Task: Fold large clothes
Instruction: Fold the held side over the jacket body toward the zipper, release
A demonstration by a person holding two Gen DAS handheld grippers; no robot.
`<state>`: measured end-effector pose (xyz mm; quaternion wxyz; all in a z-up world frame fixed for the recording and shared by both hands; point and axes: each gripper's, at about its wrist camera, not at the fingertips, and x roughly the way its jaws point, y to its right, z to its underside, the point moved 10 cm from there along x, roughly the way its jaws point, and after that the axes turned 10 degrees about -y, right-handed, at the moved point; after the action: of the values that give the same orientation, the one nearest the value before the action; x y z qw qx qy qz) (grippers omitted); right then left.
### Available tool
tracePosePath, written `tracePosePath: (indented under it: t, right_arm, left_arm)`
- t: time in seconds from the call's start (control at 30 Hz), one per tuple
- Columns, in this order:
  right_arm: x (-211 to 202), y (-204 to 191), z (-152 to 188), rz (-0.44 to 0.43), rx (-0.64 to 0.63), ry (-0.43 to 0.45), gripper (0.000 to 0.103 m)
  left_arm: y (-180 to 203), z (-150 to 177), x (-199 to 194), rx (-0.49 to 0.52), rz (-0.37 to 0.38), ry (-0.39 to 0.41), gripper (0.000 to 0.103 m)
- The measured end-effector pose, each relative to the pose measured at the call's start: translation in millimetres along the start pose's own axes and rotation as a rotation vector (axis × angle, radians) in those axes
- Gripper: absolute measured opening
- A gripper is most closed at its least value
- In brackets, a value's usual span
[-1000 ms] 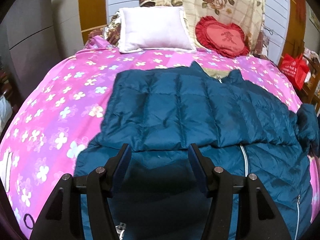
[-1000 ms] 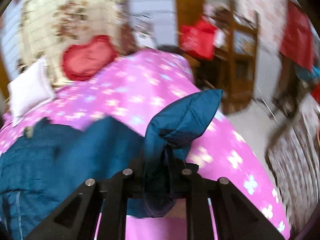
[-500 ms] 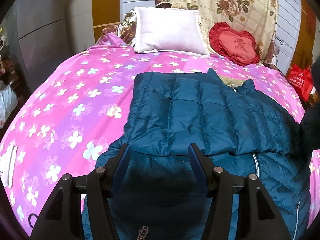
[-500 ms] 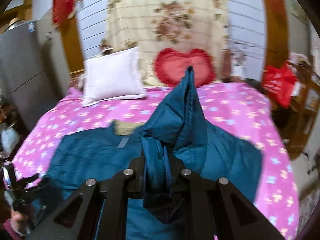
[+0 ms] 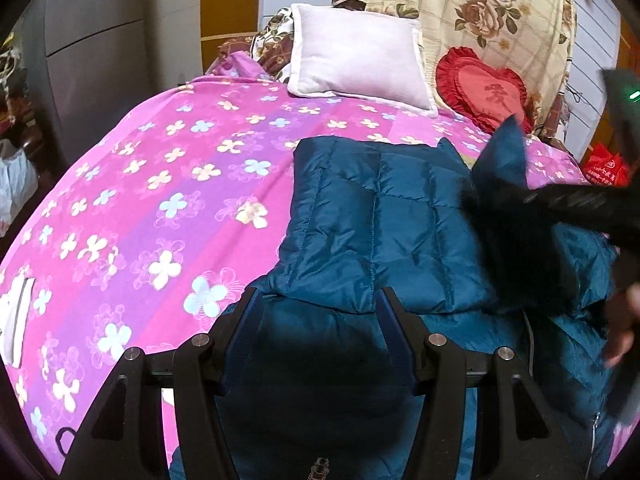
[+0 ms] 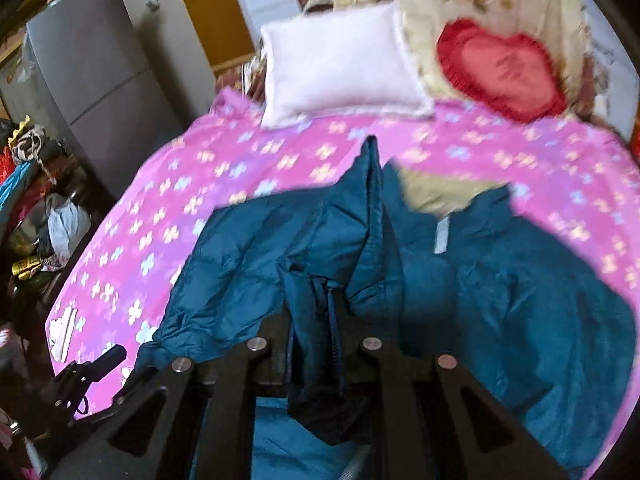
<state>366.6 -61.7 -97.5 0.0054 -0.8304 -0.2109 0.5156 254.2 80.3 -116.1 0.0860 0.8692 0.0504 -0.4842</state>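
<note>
Teal puffer jacket (image 5: 384,216) lies spread on the pink floral bedspread (image 5: 160,200), one side folded over the middle. Left gripper (image 5: 316,312) hangs just above the hem w/ jaws spread, nothing between them. Right gripper (image 6: 316,344) is pinched tight on a bunched sleeve (image 6: 360,216) — lifted over the jacket's centre. White pillow (image 5: 360,64) & red heart cushion (image 5: 484,92) sit at the headboard end.
</note>
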Motion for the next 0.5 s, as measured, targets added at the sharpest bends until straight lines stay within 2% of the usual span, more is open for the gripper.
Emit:
tracePosePath:
  t: [0.07, 0.17, 0.23, 0.3, 0.4, 0.43, 0.5]
  right_arm:
    - [29.1, -7.2, 4.0, -0.018, 0.013, -0.042, 0.017]
    - [47.8, -13.2, 12.1, -0.087, 0.036, -0.099, 0.035]
    - [38.3, -21.5, 13.9, -0.157, 0.038, -0.082, 0.054]
    - [12.8, -20.5, 12.4, -0.172, 0.024, -0.026, 0.063]
    - [-25.6, -0.9, 11.4, -0.124, 0.034, 0.055, 0.066]
    - [-34.3, 7.4, 14.8, -0.105, 0.045, 0.06, 0.066]
    - [-48.8, 21.6, 27.1, -0.102, 0.054, 0.059, 0.066]
  left_arm:
    - [-0.9, -1.1, 2.0, -0.003, 0.002, -0.004, 0.04]
    - [-1.4, -2.4, 2.6, -0.023, 0.029, -0.007, 0.04]
    - [-1.4, -2.9, 1.7, -0.047, 0.06, -0.009, 0.04]
    - [-0.8, -3.2, 0.2, -0.072, 0.085, -0.01, 0.04]
    - [7.0, -3.6, -4.0, -0.12, 0.202, -0.001, 0.04]
    - [11.5, -3.5, -5.9, -0.136, 0.25, -0.002, 0.04]
    - [20.6, -3.7, -9.6, -0.138, 0.299, -0.001, 0.041]
